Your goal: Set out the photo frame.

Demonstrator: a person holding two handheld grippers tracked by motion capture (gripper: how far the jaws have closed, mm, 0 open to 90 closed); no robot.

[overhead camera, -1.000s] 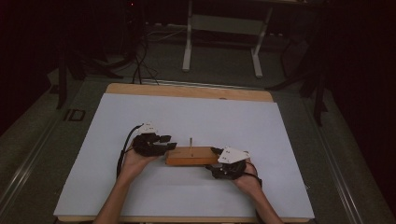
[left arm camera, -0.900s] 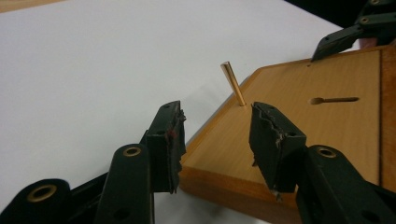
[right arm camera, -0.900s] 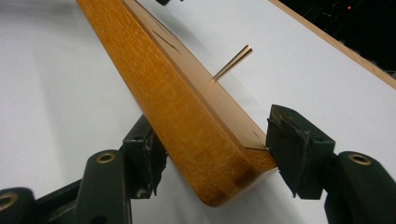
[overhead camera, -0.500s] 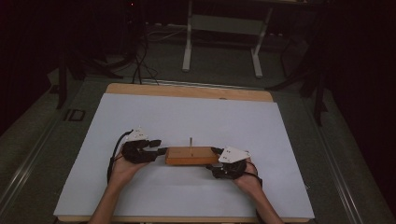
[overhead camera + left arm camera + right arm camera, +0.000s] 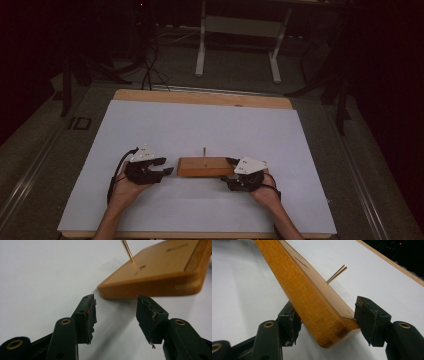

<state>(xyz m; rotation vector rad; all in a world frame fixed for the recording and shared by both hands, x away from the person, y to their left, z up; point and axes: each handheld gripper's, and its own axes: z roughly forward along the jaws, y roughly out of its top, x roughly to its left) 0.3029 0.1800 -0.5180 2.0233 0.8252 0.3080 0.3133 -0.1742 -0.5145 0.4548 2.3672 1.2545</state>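
The white table is carrying a wooden block near its front middle. My right gripper is clenching the block's end. My left gripper, just beside the other end, has just been spreading its jaws, nothing between them.

On the table the wooden block lies between left tool and right tool.

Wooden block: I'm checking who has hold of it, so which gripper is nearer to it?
Right. The right gripper clamps the wooden block's right end. The left gripper, its jaws just opening, sits off the block's left end with nothing between them.
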